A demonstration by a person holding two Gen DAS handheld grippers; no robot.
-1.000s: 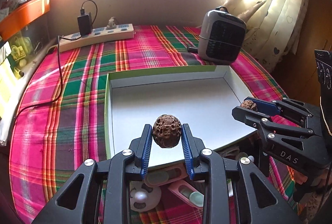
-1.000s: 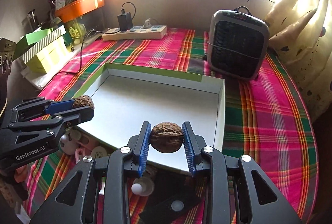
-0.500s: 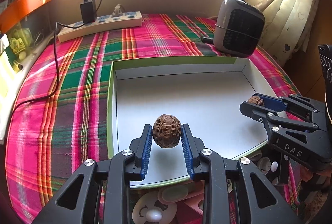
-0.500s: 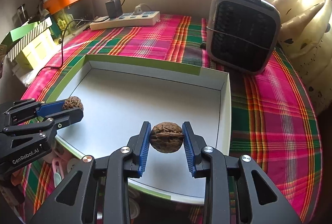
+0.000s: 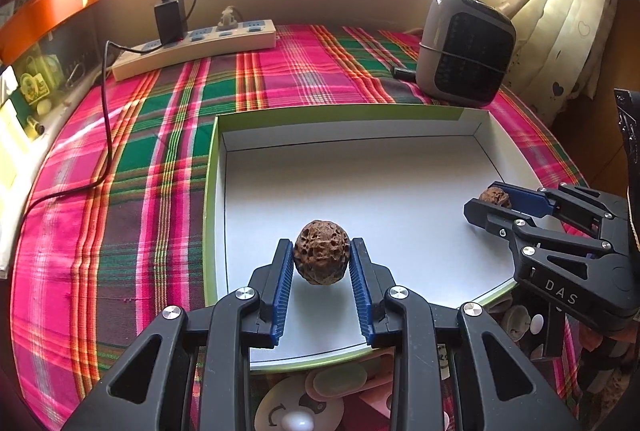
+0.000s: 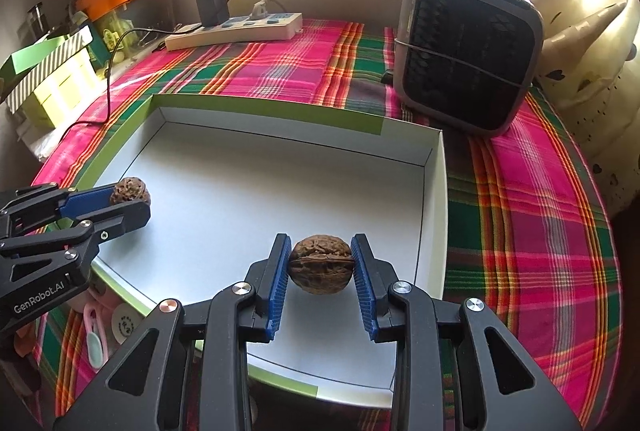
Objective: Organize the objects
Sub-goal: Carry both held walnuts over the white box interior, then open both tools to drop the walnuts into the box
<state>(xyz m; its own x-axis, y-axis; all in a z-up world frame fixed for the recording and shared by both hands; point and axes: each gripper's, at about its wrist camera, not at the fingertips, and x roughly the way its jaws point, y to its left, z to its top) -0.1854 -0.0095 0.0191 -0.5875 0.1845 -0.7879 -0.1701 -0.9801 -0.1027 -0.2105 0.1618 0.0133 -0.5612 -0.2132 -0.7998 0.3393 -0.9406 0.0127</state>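
Observation:
My left gripper (image 5: 321, 256) is shut on a rough, pitted brown walnut (image 5: 321, 251) and holds it over the near left part of a shallow white box with a green rim (image 5: 212, 167). My right gripper (image 6: 321, 263) is shut on a smoother brown walnut (image 6: 321, 263) over the box's near right part (image 6: 432, 231). The right gripper also shows at the right of the left wrist view (image 5: 490, 201). The left gripper shows at the left of the right wrist view (image 6: 130, 197). The box floor is bare.
The box sits on a pink and green plaid cloth (image 5: 120, 191). A grey fan heater (image 6: 466, 51) stands behind the box at right, a power strip with charger (image 5: 192, 43) at the back left. Small pastel items (image 5: 320, 391) lie at the box's near edge.
Both grippers have moved forward with their walnuts, from the box's near edge to over its floor. Both stay shut.

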